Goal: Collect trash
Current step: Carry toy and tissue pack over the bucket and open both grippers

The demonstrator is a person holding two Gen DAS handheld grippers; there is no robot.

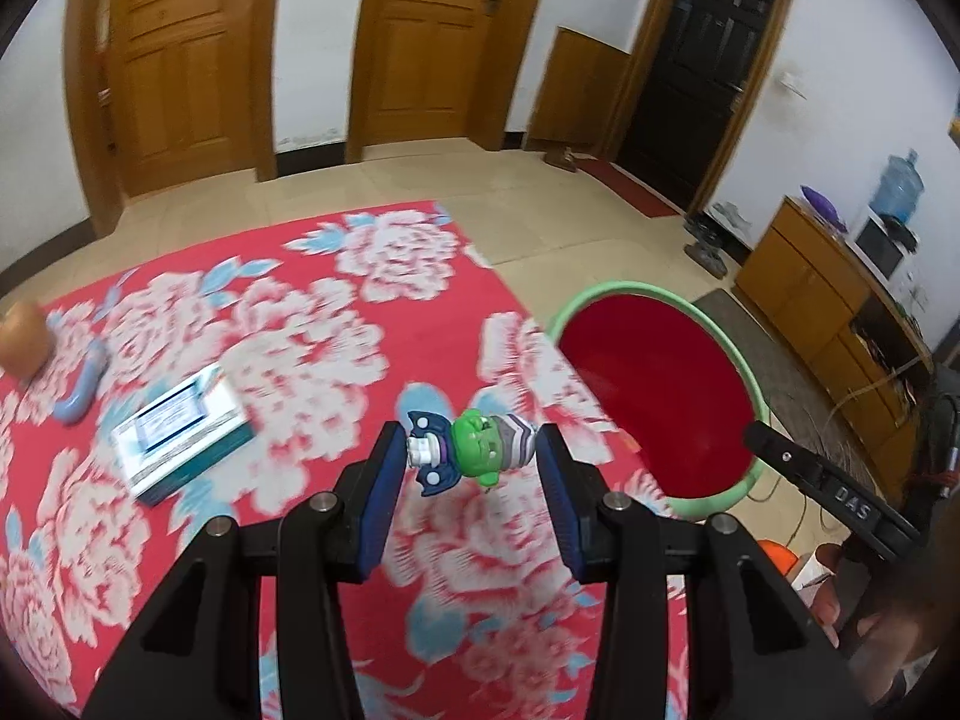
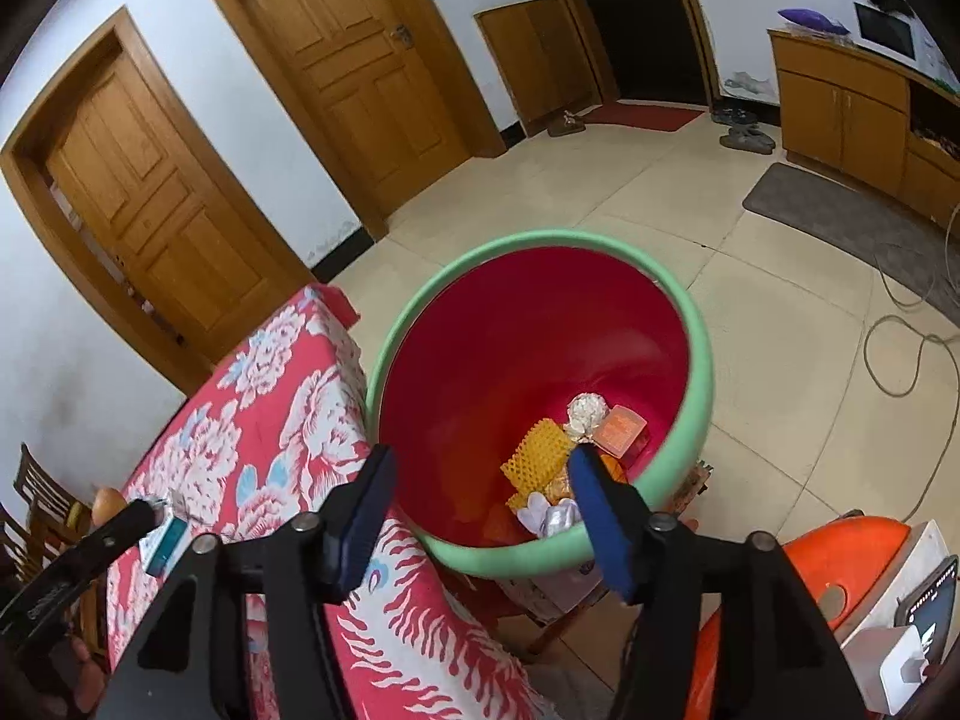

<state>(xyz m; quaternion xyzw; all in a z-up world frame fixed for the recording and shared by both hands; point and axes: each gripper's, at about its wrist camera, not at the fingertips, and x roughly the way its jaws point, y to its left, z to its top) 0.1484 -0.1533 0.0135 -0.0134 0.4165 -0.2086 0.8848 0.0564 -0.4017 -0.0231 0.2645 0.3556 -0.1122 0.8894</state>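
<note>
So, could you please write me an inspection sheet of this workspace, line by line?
Surface: table under a red floral cloth.
Job's things: small green toy figure clamped in the left gripper; red bin with green rim beside the table, holding a yellow mesh piece, an orange packet and other scraps.
Clutter: teal and white box, a bluish curved object and a brown round object lying on the cloth.
Grippers: left shut on the toy; right gripper open over the bin, nothing between the pads.
Cables: loose cords on the floor tiles.
Surroundings: wooden doors, cabinet, water jug, grey mat.
</note>
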